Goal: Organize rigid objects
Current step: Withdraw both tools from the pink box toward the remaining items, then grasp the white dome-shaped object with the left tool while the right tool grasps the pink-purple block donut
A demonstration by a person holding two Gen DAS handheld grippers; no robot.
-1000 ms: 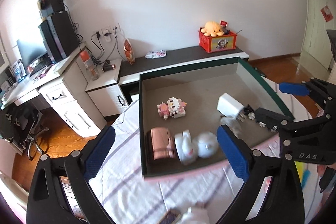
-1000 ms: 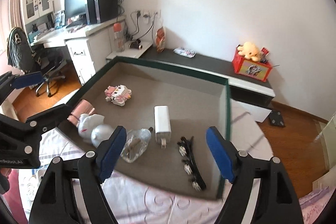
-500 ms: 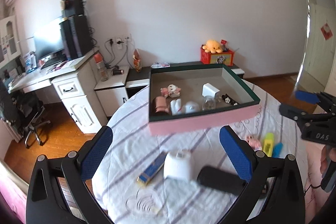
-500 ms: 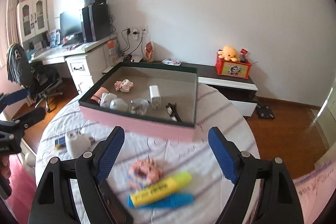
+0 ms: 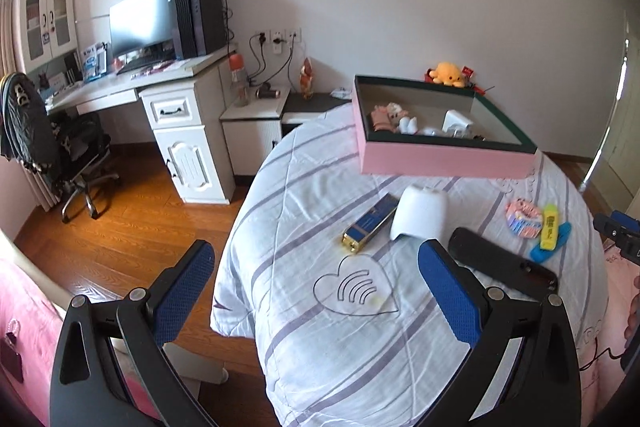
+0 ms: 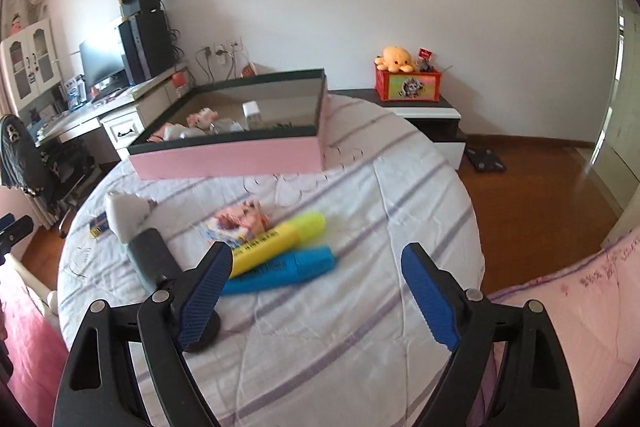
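Note:
A pink box [image 5: 444, 157] [image 6: 228, 157] with a dark green rim stands at the far side of the round table and holds several small items, among them a white charger [image 5: 456, 121]. On the cloth lie a blue-and-gold bar [image 5: 370, 223], a white device [image 5: 422, 213] [image 6: 124, 213], a black oblong case [image 5: 500, 265] [image 6: 154, 259], a pink toy [image 5: 522, 217] [image 6: 240, 221], a yellow highlighter [image 5: 550, 227] [image 6: 280, 237] and a blue highlighter [image 6: 284, 269]. My left gripper [image 5: 312, 291] is open and empty above the near table edge. My right gripper [image 6: 316, 291] is open and empty just short of the highlighters.
The table wears a white cloth with purple stripes [image 5: 320, 307]. A desk with monitor [image 5: 140, 23] and an office chair [image 5: 48, 147] stand to the left. A low cabinet carries a red box with an orange plush [image 6: 404, 79]. Wood floor surrounds the table.
Both grippers have pulled back from over the pink box to the near side of the table. The loose items on the cloth have come into view. Both stay open and empty.

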